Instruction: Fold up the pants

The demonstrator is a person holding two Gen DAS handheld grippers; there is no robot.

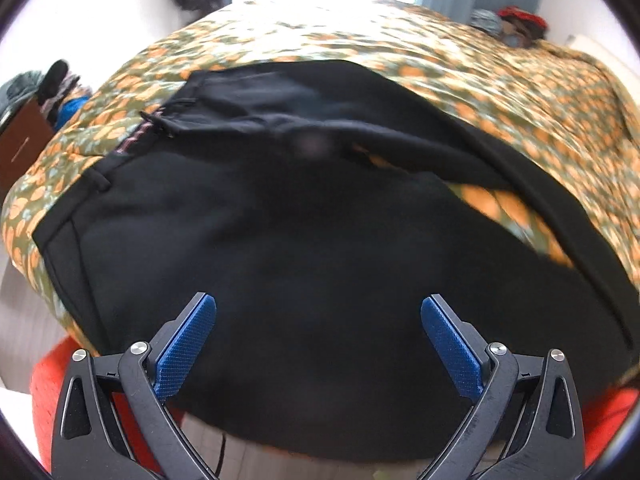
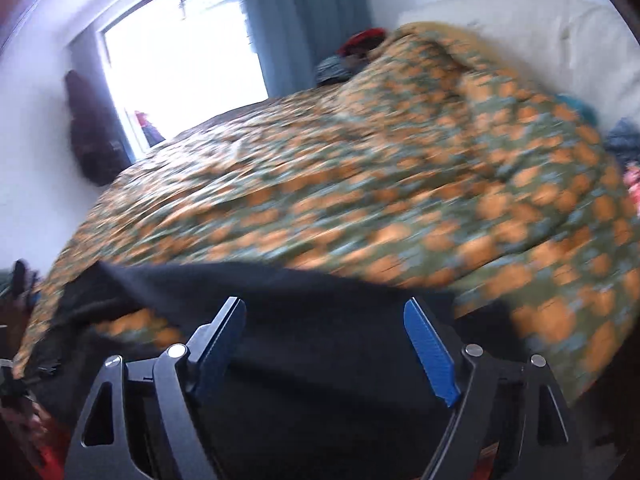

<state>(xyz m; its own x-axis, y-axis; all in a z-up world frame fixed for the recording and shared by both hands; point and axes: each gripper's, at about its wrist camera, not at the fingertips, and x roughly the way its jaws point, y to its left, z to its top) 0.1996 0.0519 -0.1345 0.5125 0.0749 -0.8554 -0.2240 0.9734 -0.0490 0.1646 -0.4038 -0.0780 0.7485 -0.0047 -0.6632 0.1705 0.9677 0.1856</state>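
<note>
From the left wrist camera, the left gripper (image 1: 318, 308) hangs over a pair of black pants (image 1: 280, 260) with its jaws spread wide and nothing between the blue pads (image 1: 186, 348). The pants lie spread across the near part of a bed covered by a quilt (image 1: 500, 80) printed in orange and green. Their waistband (image 1: 132, 140) sits toward the left, and one leg runs off to the right with a strip of quilt showing between it and the other. The near edge of the pants hangs over the side of the bed. Something orange-red (image 1: 44, 384) shows below that edge, too blurred to name.

From the right wrist camera, the right gripper (image 2: 324, 308) also has its jaws wide apart, empty, above the black cloth, which fills the bottom of the view. The picture is smeared, so the gripper seems clear of the fabric, though I cannot be sure. Beyond the pants the quilt stretches toward a bright window (image 2: 180, 48) with a blue-grey curtain (image 2: 304, 20) beside it, and a white headboard (image 2: 560, 40) stands at the right.
</note>
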